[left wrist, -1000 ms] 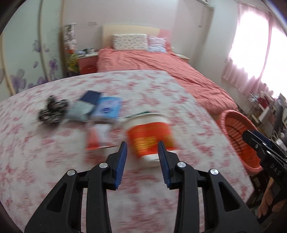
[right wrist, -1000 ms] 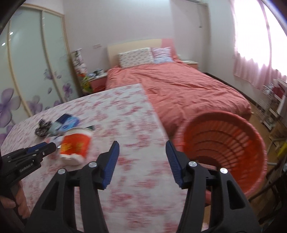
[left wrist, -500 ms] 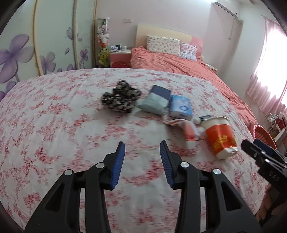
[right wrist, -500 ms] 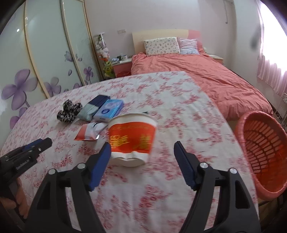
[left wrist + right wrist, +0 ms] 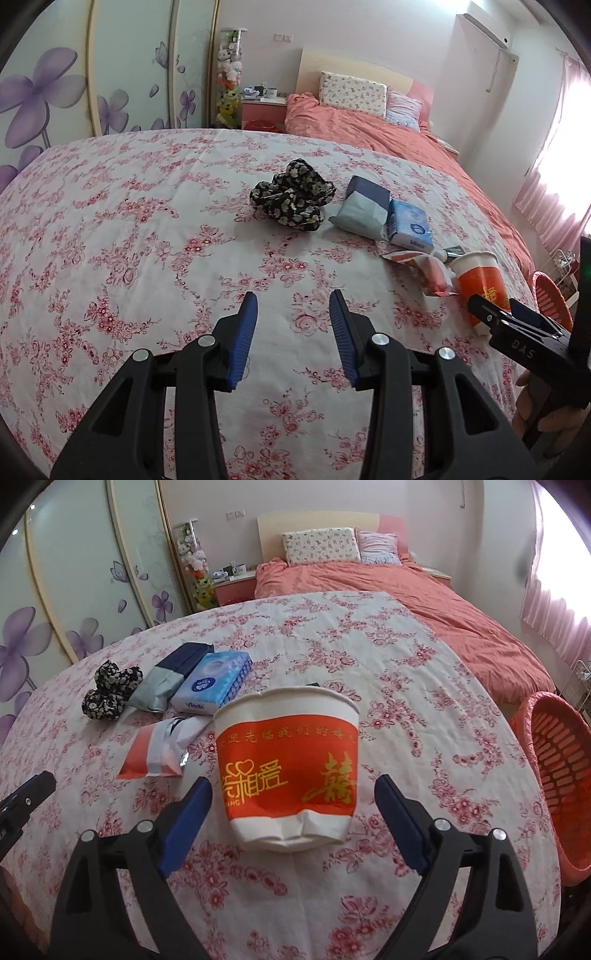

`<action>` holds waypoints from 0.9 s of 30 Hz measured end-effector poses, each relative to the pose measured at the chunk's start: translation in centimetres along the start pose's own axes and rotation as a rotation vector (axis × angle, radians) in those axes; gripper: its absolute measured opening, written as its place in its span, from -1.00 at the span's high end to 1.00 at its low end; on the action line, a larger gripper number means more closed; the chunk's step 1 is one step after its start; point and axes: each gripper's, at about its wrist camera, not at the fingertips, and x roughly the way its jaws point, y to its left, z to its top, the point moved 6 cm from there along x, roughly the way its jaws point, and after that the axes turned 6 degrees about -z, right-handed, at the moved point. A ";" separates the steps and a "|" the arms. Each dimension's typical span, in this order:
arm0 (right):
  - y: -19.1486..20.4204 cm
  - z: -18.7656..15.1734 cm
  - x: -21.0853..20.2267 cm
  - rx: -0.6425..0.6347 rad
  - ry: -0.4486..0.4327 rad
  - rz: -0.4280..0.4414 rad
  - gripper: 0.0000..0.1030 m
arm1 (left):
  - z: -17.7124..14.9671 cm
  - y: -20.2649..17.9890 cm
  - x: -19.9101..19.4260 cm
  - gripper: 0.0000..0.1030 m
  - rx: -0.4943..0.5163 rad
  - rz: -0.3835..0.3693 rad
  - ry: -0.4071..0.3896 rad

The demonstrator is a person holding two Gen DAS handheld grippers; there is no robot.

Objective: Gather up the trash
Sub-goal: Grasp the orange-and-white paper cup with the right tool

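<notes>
R gripper [image 5: 291, 808] now closer, wide-open around paper cup [image 5: 288, 764]; L gripper [image 5: 293, 321] open, empty.

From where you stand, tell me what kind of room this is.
A bedroom, almost certainly. A made bed with a coral duvet and two pillows stands against the far wall, a nightstand beside it, and a sliding wardrobe with purple flower panels on the left.

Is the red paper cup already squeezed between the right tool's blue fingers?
No. The right gripper is open around the paper cup, with gaps on both sides.
</notes>
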 end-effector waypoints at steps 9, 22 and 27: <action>0.5 0.3 0.8 -0.014 0.009 -0.006 -0.60 | 0.1 0.3 0.5 0.20 -0.008 -0.003 0.012; 0.1 0.4 0.7 0.008 -0.001 0.010 -0.45 | 0.0 -0.2 1.1 0.20 -0.005 -0.011 0.027; -0.5 0.5 0.3 0.016 -0.011 0.014 -0.44 | 0.1 -0.8 1.4 0.20 0.005 -0.018 0.031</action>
